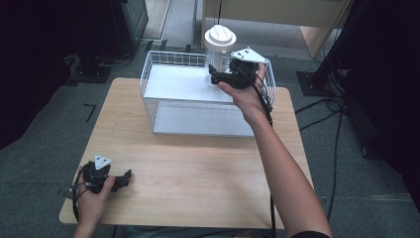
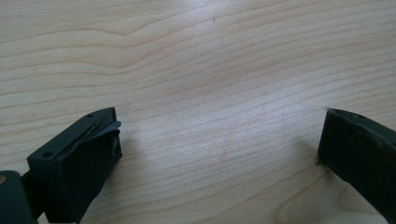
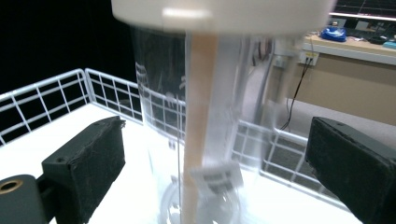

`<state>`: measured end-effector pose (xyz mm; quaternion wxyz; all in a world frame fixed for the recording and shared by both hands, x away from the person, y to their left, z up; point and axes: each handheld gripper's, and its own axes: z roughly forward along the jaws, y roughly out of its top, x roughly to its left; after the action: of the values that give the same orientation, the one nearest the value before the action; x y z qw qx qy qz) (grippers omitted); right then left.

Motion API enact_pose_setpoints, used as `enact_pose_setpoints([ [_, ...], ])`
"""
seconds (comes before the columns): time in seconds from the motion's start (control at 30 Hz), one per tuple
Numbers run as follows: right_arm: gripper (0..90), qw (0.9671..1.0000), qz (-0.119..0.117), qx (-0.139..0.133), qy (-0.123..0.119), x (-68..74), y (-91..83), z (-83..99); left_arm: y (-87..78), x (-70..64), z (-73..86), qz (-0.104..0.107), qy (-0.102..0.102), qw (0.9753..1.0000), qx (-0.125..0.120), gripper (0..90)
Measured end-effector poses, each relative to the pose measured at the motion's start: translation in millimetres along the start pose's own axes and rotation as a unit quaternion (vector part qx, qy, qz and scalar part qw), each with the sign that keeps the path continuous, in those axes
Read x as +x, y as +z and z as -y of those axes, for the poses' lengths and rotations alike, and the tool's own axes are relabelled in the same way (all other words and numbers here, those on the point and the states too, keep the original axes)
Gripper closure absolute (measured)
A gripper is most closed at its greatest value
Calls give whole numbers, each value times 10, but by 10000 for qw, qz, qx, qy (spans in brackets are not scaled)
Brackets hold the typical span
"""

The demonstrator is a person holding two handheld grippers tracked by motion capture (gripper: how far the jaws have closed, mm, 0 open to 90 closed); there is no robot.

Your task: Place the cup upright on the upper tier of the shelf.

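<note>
A clear plastic jar (image 1: 218,55) with a white lid (image 1: 220,37) stands upright in the back right of a white wire basket (image 1: 163,59). My right gripper (image 1: 214,75) reaches into the basket from the right. In the right gripper view the jar (image 3: 210,93) rises between the wide-apart jaws of the open right gripper (image 3: 217,128), with a gap on each side. A tan strip and a small barcode label show on the jar. My left gripper (image 1: 126,179) rests open on the wooden table (image 1: 198,163) at the front left, holding nothing (image 2: 219,126).
The basket's white floor (image 3: 70,144) and wire wall (image 3: 56,88) surround the jar. Bare wood (image 2: 210,56) stretches in front of the left gripper. Dark stands and cables (image 1: 322,104) lie on the grey floor around the table.
</note>
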<state>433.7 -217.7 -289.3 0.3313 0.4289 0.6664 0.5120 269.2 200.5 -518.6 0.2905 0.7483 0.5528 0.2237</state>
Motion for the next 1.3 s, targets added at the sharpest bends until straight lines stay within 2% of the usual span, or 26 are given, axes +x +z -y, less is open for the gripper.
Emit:
enact_pose_setpoints([
  [0.17,47,10000,-16,36,83,-48,-112,93,0,0,0,1,-2,10000,5,0],
  [0.5,48,9998,-130,120,-57,-83,-411,288,-1,0,0,0,5,10000,5,0],
  [0.8,53,9997,-165,180,31,-132,-694,527,-1,1,0,-1,11,10000,7,0],
  [1.3,58,9995,-178,254,99,-124,-1077,814,-2,1,0,1,10,10000,13,0],
])
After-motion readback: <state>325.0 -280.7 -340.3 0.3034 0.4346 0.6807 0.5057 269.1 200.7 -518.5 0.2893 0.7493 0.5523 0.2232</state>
